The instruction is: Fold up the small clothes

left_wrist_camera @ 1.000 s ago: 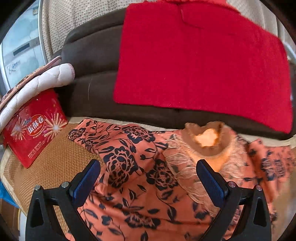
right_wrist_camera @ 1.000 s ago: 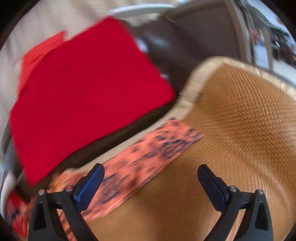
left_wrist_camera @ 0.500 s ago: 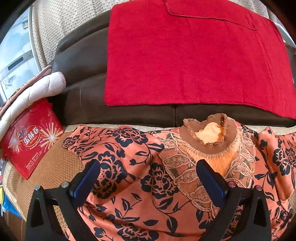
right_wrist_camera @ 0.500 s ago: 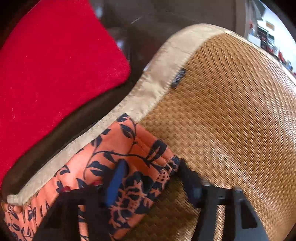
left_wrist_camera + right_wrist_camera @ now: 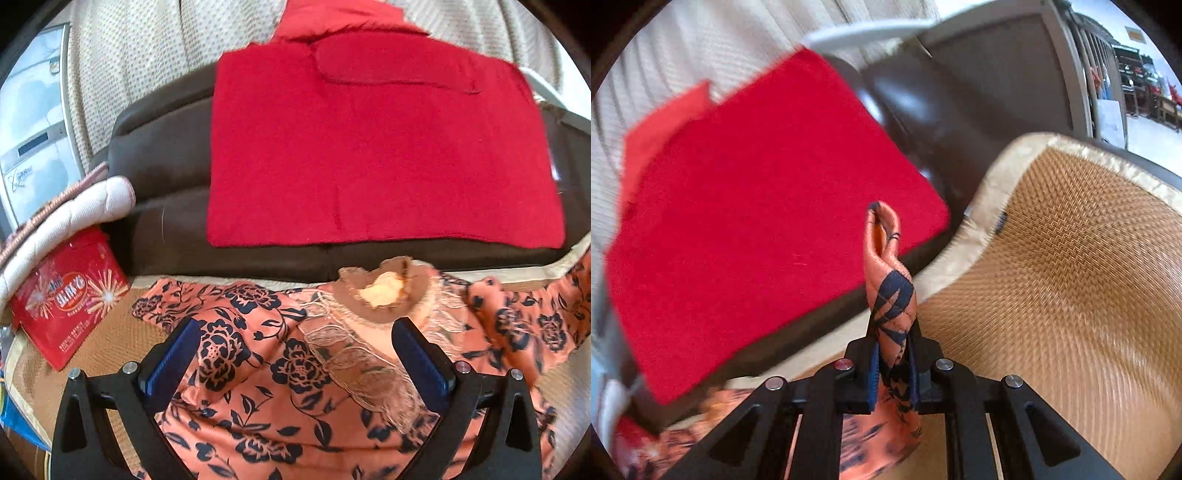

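Note:
An orange top with dark blue flowers (image 5: 266,369) lies spread on a woven rattan mat, its brown lace collar (image 5: 384,291) toward the sofa back. My left gripper (image 5: 295,358) is open and hovers over the top's chest, fingers either side of it. My right gripper (image 5: 892,369) is shut on the end of the top's sleeve (image 5: 890,288), which sticks up pinched between the fingers, lifted above the mat (image 5: 1071,277).
A red folded cloth (image 5: 369,147) lies on the dark brown sofa back (image 5: 166,184) behind the top. A red snack box (image 5: 66,299) and a white quilted pad (image 5: 74,210) sit at the left. The mat's beige border (image 5: 993,184) curves at the right.
My right gripper closed on the sleeve end and lifted it off the mat. The right sleeve now looks bunched in the left view. My left gripper pulled back slightly, staying open.

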